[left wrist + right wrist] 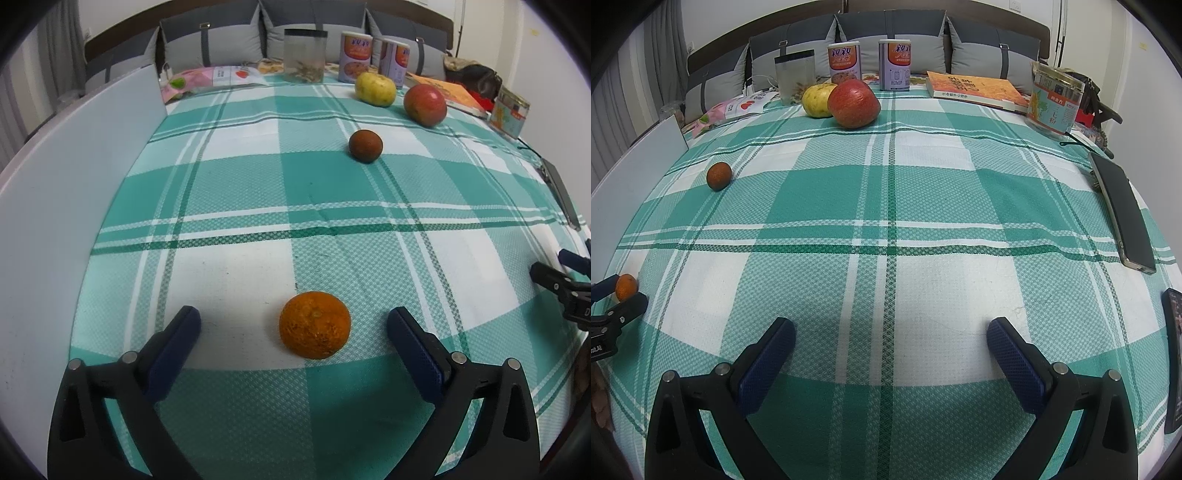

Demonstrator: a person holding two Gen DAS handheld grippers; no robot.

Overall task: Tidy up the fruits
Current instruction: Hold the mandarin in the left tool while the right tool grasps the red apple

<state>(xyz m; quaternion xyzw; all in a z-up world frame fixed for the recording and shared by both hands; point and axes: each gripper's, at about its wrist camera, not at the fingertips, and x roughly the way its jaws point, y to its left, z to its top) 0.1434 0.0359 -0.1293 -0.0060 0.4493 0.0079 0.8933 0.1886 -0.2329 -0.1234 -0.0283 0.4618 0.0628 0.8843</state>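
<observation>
The left gripper [293,325] stands with its jaws spread wide over the green-and-white checked tablecloth [258,184], near the cloth's near edge and toward its left side. A mandarin orange [314,325] rests on the cloth between the two blue pads [177,339], clear of both; nothing is grasped. From the right wrist view the same orange [626,287] shows between the left gripper's fingers at the cloth's left edge.

The right gripper [891,343] is likewise released, its jaws wide apart above bare cloth near the near edge, with nothing between them.

A small dark reddish-brown fruit [365,146] lies alone toward the middle of the cloth, well apart from the orange. Close to the far edge a yellow apple [375,88] and a red apple [424,105] sit just beside each other; whether they touch I cannot tell.

Along the far edge stand a clear jar with a dark lid [304,55] and two printed tins [355,55]. An orange-covered book [975,90] lies toward the far right corner, beside a round labelled container [1056,103]. A smartphone [1123,210] lies along the right edge. A white board [55,206] stands upright along the left edge.
</observation>
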